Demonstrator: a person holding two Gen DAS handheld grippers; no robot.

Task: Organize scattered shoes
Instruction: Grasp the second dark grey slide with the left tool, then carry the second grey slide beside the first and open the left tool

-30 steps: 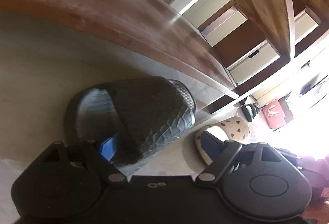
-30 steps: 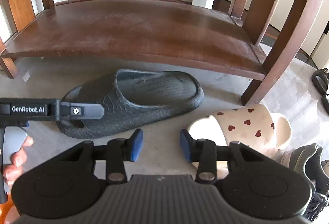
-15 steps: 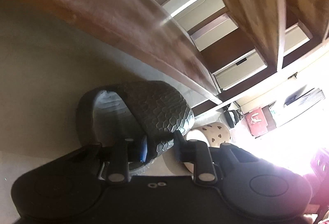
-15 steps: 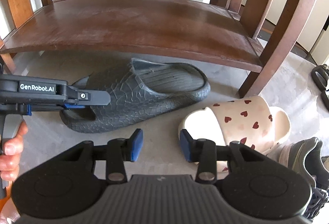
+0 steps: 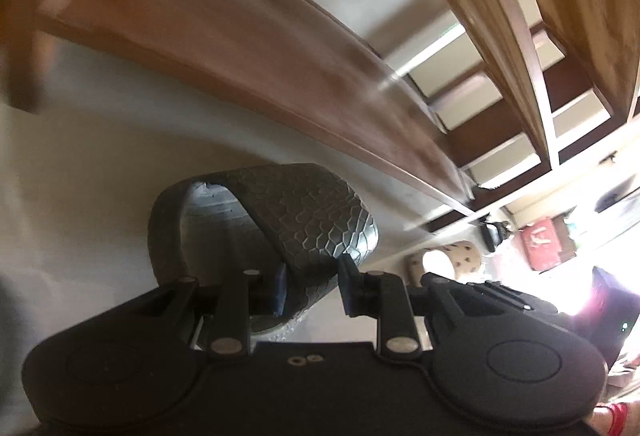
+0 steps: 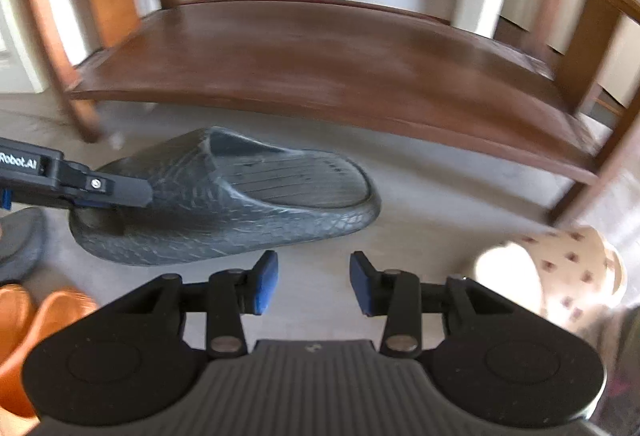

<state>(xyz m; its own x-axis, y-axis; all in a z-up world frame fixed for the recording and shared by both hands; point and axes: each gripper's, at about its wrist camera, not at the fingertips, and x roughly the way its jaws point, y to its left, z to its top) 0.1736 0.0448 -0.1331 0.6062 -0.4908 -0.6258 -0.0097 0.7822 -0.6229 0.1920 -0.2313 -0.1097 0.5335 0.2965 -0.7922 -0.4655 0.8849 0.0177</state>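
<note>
While the left gripper [image 5: 310,286] stays clamped on the upper band of the dark grey rubber slide sandal with a hexagon-scale texture [image 6: 224,204], the job in hand reads as carrying it to the low brown wooden shelf board of the shoe rack [image 6: 320,56]. Its jaws closed onto that band in the last second; blue pads now pinch the strap edge, one inside the foot opening, one outside.

To do it well: keep the pinch firm, the strap is thick but springy and could slip. Lift enough that the sole clears the shelf lip at 12 o'clock, then go forward and set it flat, toe in or out to match its partner. Don't let the heel end droop; grip sits near the toe, so the long heel side will sag and may catch the board edge.

Right gripper [image 6: 314,282] has jaws apart, nothing between them, hanging over bare pale floor [image 6: 420,196] at 6 o'clock of the sandal. Keep it out of the path.

The sandal: one-piece moulded, matte, open toe, ribbed footbed with lines across, thick rounded sole. From the right wrist view it sits at about 10 o'clock, heel pointing to 3 o'clock, in front of the shelf; whether it is off the floor, cannot tell for sure.

A cream slide with small heart prints [image 6: 560,272] lies at 3 o'clock, well apart.
</note>
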